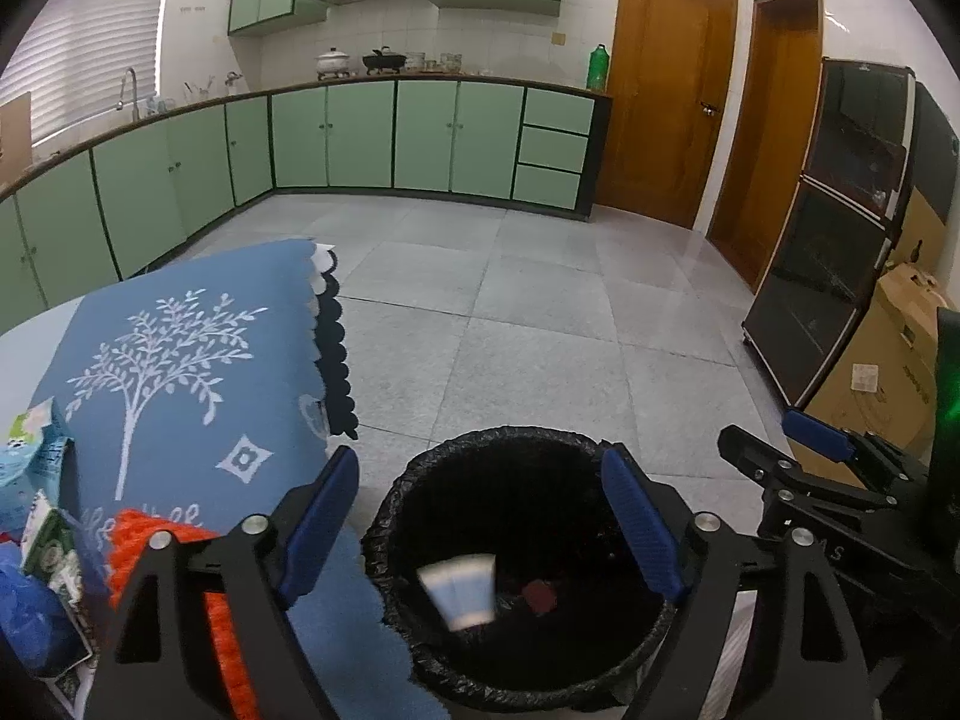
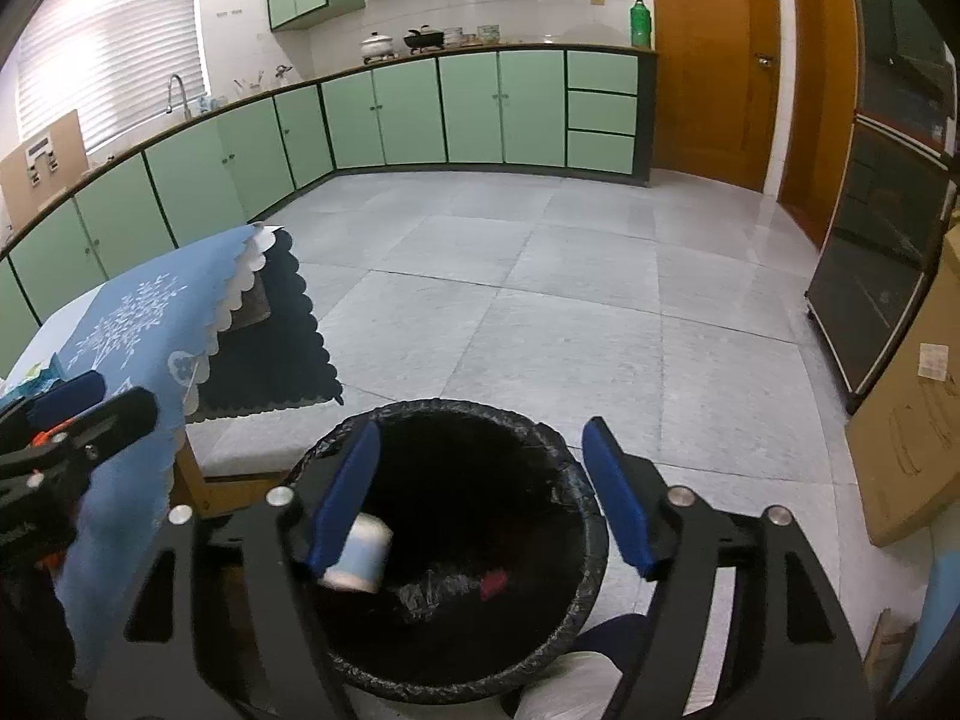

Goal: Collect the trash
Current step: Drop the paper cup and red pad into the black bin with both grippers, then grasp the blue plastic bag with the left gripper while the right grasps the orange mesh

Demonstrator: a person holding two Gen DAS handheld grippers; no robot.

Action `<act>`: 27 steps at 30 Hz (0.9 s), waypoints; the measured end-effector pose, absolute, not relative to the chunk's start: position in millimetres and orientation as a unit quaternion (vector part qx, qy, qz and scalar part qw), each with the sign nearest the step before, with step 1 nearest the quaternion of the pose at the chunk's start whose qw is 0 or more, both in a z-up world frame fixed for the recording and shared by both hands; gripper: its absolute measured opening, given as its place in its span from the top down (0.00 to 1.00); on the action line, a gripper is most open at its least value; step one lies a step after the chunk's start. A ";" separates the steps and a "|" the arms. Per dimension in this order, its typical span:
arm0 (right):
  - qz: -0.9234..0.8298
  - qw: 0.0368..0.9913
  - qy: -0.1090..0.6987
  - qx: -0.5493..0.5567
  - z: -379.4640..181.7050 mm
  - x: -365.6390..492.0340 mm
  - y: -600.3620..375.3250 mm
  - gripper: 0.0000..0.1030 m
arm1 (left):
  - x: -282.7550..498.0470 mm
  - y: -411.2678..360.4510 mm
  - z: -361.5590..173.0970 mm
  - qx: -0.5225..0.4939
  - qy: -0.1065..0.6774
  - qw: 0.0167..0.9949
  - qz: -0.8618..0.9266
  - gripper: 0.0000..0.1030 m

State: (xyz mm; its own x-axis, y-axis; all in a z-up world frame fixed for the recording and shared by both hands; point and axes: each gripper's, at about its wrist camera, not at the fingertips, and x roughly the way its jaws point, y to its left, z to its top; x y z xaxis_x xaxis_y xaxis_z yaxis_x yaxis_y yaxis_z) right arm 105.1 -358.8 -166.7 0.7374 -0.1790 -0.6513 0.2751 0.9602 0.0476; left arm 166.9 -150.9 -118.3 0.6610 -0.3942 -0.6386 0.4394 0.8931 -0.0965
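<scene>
A round bin lined with a black bag [image 1: 528, 450] stands on the floor beside the table; it also shows in the right wrist view [image 2: 456, 414]. A white and blue paper cup [image 1: 459, 591], blurred, is inside the bin's mouth; in the right wrist view the cup [image 2: 363, 552] is just off the left finger. A small red scrap [image 1: 539, 594] lies at the bottom. My left gripper [image 1: 489, 525] is open and empty over the bin. My right gripper [image 2: 483, 498] is open and empty over the bin too.
A table with a blue tree-print cloth [image 1: 180, 360] is at the left. On it lie cartons and wrappers [image 1: 42, 540] and an orange knitted thing [image 1: 150, 531]. Cardboard boxes [image 1: 882, 360] and a black cabinet [image 1: 840, 228] stand at the right. Grey tile floor [image 1: 540, 300] stretches ahead.
</scene>
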 end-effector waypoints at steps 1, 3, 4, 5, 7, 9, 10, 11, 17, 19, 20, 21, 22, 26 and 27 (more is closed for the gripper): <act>-0.124 0.930 0.338 0.069 -165.3 102.7 -356.6 0.24 | 165.6 -146.3 -115.7 0.029 0.341 0.912 -0.226 0.20; -0.121 0.932 0.336 0.066 -162.6 100.5 -352.5 0.16 | 162.9 -136.8 -110.0 0.027 0.336 0.916 -0.217 0.18; -0.118 0.932 0.335 0.065 -161.2 100.5 -349.9 0.15 | 160.5 -131.6 -107.0 0.026 0.334 0.918 -0.214 0.18; -0.112 0.934 0.334 0.066 -158.7 98.9 -345.0 0.14 | 157.6 -124.7 -103.1 0.023 0.332 0.920 -0.209 0.17; -0.099 0.936 0.330 0.069 -151.4 98.9 -333.8 0.13 | 149.5 -109.5 -94.9 0.023 0.321 0.926 -0.197 0.16; -0.082 0.940 0.325 0.068 -146.4 96.6 -319.3 0.13 | 139.9 -94.0 -87.2 0.028 0.308 0.934 -0.181 0.15; -0.075 0.941 0.322 0.067 -144.5 95.0 -312.4 0.13 | 132.8 -84.1 -82.3 0.032 0.298 0.938 -0.171 0.14; -0.066 0.943 0.319 0.066 -142.1 94.7 -303.5 0.13 | 126.5 -75.2 -77.5 0.035 0.291 0.943 -0.160 0.14; -0.012 0.952 0.299 0.059 -127.6 92.2 -248.6 0.13 | 92.5 -15.0 -56.0 0.042 0.254 0.963 -0.081 0.14; 0.005 0.954 0.294 0.053 -123.5 91.8 -231.9 0.13 | 84.3 2.2 -52.7 0.051 0.243 0.967 -0.055 0.14; 0.013 0.955 0.292 0.050 -122.3 91.1 -224.6 0.13 | 81.2 8.9 -52.7 0.054 0.241 0.968 -0.047 0.14; 0.020 0.955 0.291 0.047 -121.3 91.4 -217.6 0.13 | 79.2 13.6 -54.1 0.056 0.241 0.968 -0.040 0.14; 0.032 0.955 0.292 0.044 -121.3 92.2 -208.2 0.13 | 78.6 19.8 -56.7 0.055 0.244 0.967 -0.034 0.14; 0.054 0.953 0.297 0.038 -119.9 94.0 -187.3 0.13 | 83.4 36.6 -72.3 0.046 0.266 0.963 -0.019 0.16; 0.058 0.952 0.297 0.036 -119.3 94.2 -183.3 0.13 | 84.5 38.4 -75.8 0.043 0.271 0.961 -0.018 0.17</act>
State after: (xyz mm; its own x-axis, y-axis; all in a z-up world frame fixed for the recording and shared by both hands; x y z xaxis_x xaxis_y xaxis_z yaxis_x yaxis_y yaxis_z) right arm 94.2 -183.3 -119.3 0.8164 0.1325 -0.5621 -0.0894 0.9906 0.1037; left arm 84.5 38.4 -75.8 0.8527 -0.0103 -0.5223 0.0572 0.9956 0.0737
